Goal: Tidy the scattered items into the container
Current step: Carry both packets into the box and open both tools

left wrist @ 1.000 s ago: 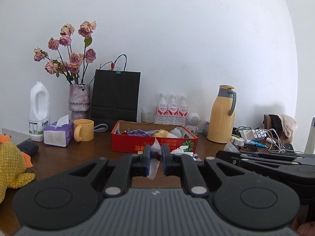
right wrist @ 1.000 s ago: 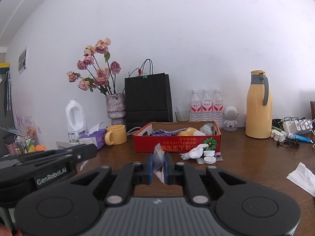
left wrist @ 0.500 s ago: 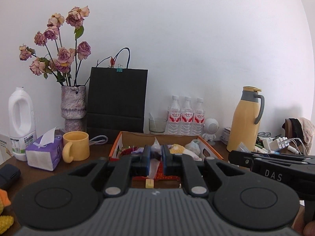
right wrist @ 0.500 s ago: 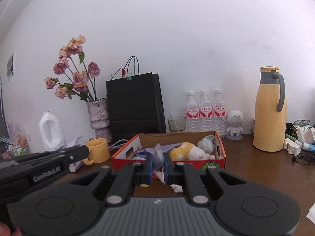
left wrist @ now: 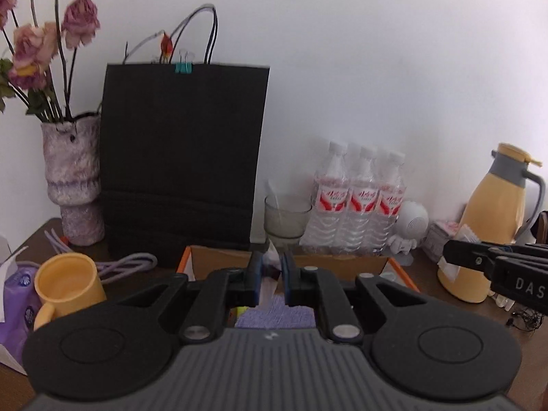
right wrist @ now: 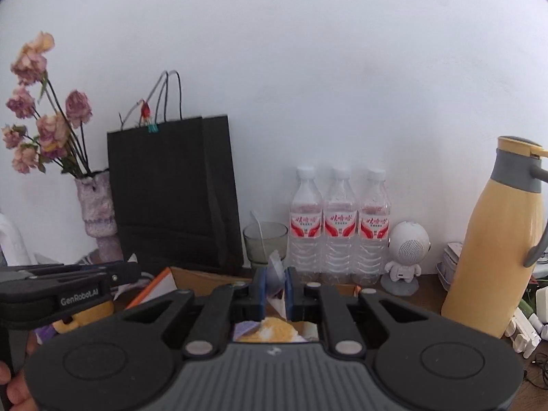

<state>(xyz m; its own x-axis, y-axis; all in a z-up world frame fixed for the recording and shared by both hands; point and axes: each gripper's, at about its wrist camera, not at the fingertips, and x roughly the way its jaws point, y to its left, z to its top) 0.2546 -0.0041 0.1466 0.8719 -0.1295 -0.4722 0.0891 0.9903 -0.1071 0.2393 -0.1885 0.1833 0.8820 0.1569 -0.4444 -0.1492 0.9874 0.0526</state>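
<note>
The red cardboard box [left wrist: 219, 260] lies right under both grippers, with a purple cloth [left wrist: 274, 316] inside it. My left gripper [left wrist: 271, 257] is shut on a thin clear plastic wrapper [left wrist: 270, 286] that hangs over the box. In the right wrist view the box [right wrist: 202, 279] shows a yellow plush [right wrist: 274, 328] inside. My right gripper [right wrist: 276, 274] is shut on another clear plastic scrap [right wrist: 275, 259] above that box. Each gripper shows in the other's view: the right gripper [left wrist: 496, 269] at the right edge, the left gripper [right wrist: 68, 286] at the left edge.
Behind the box stand a black paper bag [left wrist: 181, 164], a glass [left wrist: 286, 215] and three water bottles [left wrist: 356, 202]. A yellow mug [left wrist: 66, 284], a flower vase [left wrist: 73, 178] and a tissue pack [left wrist: 13, 294] are left. A yellow jug [right wrist: 496, 243] and a white speaker figure [right wrist: 407, 250] are right.
Both grippers have travelled forward together from the near part of the table to above the box, each still holding its plastic scrap. The box's red front is now hidden beneath them.
</note>
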